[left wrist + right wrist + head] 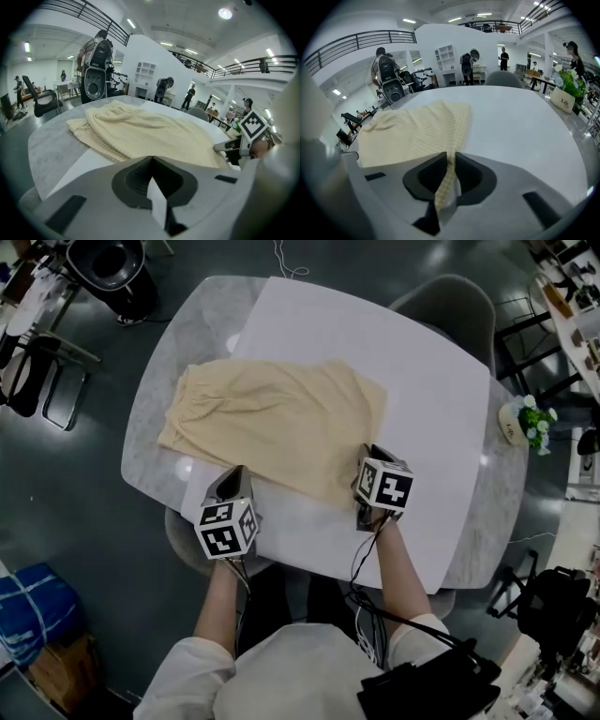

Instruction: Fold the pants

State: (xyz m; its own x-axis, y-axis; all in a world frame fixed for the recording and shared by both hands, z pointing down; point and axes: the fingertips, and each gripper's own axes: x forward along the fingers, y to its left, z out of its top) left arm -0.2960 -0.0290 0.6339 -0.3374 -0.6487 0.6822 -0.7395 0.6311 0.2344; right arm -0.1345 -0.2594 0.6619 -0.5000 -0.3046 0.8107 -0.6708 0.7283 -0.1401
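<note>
Both our grippers sat at the pants' (281, 418) near edge, right gripper (450, 158) pinching the cloth, left gripper (151, 160) with jaws pressed together empty, probably to lift it for folding.

Pants (281, 423) cream, waffle weave. Mat (412, 381) plain white. Table (155, 399) grey marbled. Bag (33, 601) at 8 o'clock blue.

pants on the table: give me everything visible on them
The pants are pale cream, waffle-textured fabric, lying flat with soft wrinkles, apparently folded leg over leg. The gathered waist end rests on the grey table at the head view's left; the rest on the white sheet. The right gripper is shut on the near hem corner, fabric running between its jaws. The left gripper is shut at the near edge, no fabric in it.
</note>
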